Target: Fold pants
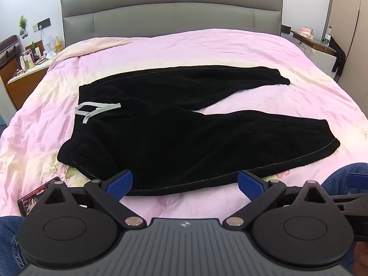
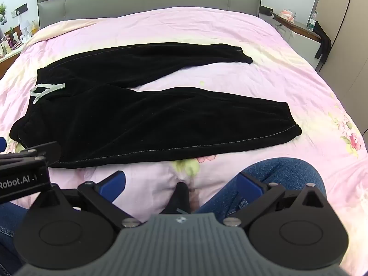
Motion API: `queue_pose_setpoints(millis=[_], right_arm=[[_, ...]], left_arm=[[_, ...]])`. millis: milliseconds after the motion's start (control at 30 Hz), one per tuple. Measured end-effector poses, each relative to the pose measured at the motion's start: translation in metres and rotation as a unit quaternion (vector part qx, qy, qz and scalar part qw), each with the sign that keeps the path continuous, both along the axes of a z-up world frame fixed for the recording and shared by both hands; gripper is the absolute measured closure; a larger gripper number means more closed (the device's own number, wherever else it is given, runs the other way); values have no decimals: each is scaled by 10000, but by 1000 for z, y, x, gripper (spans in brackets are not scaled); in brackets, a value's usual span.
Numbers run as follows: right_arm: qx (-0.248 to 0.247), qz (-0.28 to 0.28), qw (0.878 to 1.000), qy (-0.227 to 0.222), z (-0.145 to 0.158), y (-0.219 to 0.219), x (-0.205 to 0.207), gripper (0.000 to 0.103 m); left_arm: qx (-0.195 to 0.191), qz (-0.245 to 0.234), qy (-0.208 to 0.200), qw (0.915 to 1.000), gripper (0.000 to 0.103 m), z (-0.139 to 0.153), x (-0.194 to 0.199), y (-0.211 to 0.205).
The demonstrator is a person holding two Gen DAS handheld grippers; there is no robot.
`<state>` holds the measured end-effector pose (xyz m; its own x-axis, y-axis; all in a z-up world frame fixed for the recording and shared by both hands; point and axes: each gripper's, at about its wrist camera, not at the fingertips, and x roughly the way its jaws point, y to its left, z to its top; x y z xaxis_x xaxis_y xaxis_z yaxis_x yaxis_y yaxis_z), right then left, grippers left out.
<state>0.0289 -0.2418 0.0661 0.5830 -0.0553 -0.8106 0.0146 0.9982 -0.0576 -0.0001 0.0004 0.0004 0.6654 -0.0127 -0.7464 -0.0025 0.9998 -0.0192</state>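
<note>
Both claws released, pants spread out and unfolded.

The left claw [image 1: 185, 182] hangs spread wide at the lower middle of its frame, over the near edge of the pants [image 1: 161, 124], likely lined up for a first pinch. The right claw [image 2: 181, 184] gapes empty at the bottom of its frame, over bare bed [image 2: 276, 53] and a denim knee [image 2: 283, 174]. The pants fill mid-frame, waist left, 2 legs splayed right, so every edge is reachable.

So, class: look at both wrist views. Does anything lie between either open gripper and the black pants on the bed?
Nothing visible does. Only bare pink duvet separates the left gripper and right gripper from the black pants. Both are open and empty.
</note>
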Motion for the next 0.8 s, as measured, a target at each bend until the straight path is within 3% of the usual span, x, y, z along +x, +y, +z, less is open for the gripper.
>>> queue_pose_setpoints(millis=[800], right_arm=[[-2,20,10000,25,0,-1,2,5]], left_arm=[[39,-10,-21,10000,0,-1,-2,3]])
